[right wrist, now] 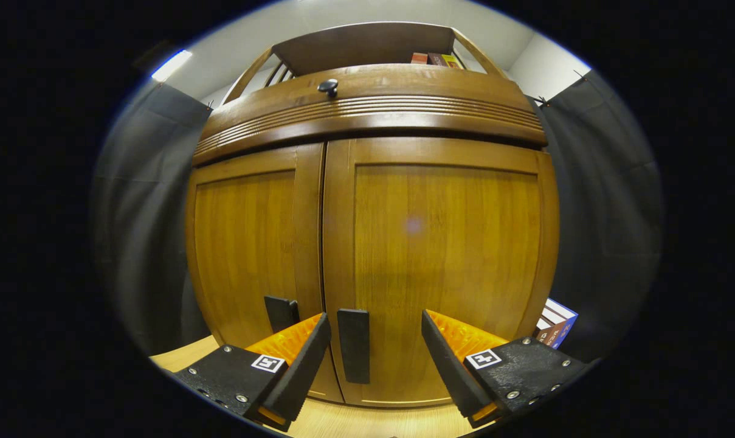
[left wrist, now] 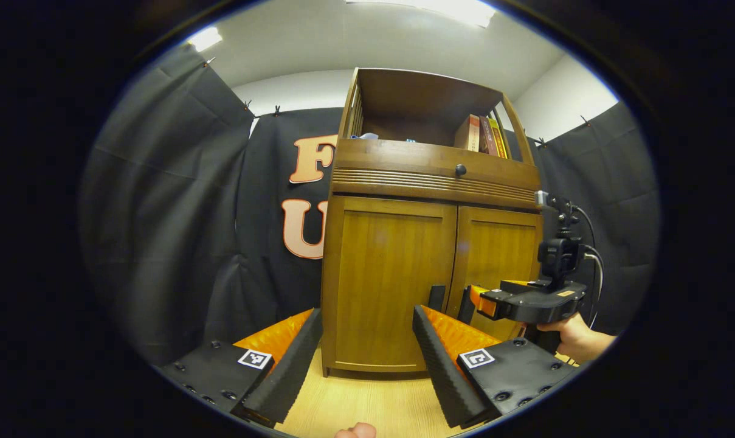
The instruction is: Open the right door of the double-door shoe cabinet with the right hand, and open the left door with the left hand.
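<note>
I have the right gripper (right wrist: 376, 359) up close to the shoe cabinet (right wrist: 367, 121), its fingers spread wide with nothing between them, and the dark handle of the right door (right wrist: 354, 354) standing in the gap. I judge I've lined it up this way so the fingers can close across that handle and pull. The right door (right wrist: 440, 267) is shut flush against the left door (right wrist: 245, 249), whose own handle (right wrist: 280, 312) sits just across the centre seam.

In the left gripper view, my left gripper (left wrist: 367, 340) hangs farther back from the cabinet, also wide open and holding nothing, aimed at the left door (left wrist: 385, 274). There I can also see the right gripper (left wrist: 473, 301) held by a hand (left wrist: 577, 337), its tips right by the two handles at the seam. I read the left as waiting its turn, keeping clear of the right door's swing.

Both doors are closed, so the task is barely begun. Books (left wrist: 483, 135) stand in the open top shelf, and a drawer knob (left wrist: 460, 170) sits above the doors. A box (right wrist: 559, 325) rests on the floor beside the cabinet's right side.
</note>
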`<state>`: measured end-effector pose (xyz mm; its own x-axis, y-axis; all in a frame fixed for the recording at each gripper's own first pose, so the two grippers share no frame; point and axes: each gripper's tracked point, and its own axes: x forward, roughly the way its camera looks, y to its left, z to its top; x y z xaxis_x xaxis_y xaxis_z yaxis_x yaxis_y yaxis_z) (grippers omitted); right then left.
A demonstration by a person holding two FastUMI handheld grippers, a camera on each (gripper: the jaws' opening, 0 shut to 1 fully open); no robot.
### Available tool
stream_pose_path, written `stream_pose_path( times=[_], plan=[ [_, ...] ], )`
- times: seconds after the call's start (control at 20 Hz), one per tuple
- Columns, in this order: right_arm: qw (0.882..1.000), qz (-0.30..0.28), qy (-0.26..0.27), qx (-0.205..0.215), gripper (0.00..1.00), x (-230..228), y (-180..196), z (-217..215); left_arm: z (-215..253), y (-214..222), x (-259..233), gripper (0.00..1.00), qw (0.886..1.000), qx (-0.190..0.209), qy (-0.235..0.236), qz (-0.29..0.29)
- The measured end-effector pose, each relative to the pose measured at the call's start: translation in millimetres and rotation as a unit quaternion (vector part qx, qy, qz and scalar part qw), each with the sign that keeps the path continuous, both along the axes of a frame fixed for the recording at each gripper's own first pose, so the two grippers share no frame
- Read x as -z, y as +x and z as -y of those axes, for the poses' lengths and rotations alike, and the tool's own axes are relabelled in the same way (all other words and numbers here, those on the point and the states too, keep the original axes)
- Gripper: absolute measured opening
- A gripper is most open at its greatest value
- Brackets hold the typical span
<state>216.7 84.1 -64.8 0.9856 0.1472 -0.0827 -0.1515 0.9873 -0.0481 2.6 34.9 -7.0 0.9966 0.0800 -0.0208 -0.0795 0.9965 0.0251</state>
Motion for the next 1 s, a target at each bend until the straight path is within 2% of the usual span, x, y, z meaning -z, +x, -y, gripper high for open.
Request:
stream_pose_path(
  times=[0.05, 0.1, 0.3, 0.7, 0.75, 0.8, 0.95, 1.0],
  plan=[
    [1.000, 0.001, -0.002, -0.001, 1.00, 3, 4, -3, -2, 0, 0, 0.94, 1.000, -0.002, 0.001, 0.000],
    [1.000, 0.003, -0.004, -0.002, 0.93, 5, 9, -6, -4, 1, 0, 0.94, 1.000, -0.004, 0.001, -0.001],
    [1.000, -0.003, -0.018, 0.006, 0.93, 25, 23, -9, -9, 2, 2, 0.94, 1.000, -0.005, -0.002, -0.002],
    [1.000, -0.002, -0.002, 0.025, 0.92, 38, 37, -6, -13, 6, 8, 0.94, 1.000, -0.006, -0.008, -0.004],
    [1.000, 0.005, 0.000, 0.025, 0.96, 38, 39, -6, -14, 7, 8, 0.94, 1.000, -0.006, -0.008, -0.003],
    [1.000, 0.006, 0.003, 0.025, 0.92, 38, 38, -6, -13, 9, 7, 0.94, 1.000, -0.005, -0.007, -0.002],
    [1.000, 0.005, 0.004, 0.025, 0.92, 38, 38, -6, -14, 11, 6, 0.94, 1.000, -0.004, -0.004, 0.000],
    [1.000, 0.004, 0.005, 0.025, 1.00, 38, 37, -6, -14, 11, 6, 0.94, 1.000, -0.003, -0.003, 0.000]
  ],
)
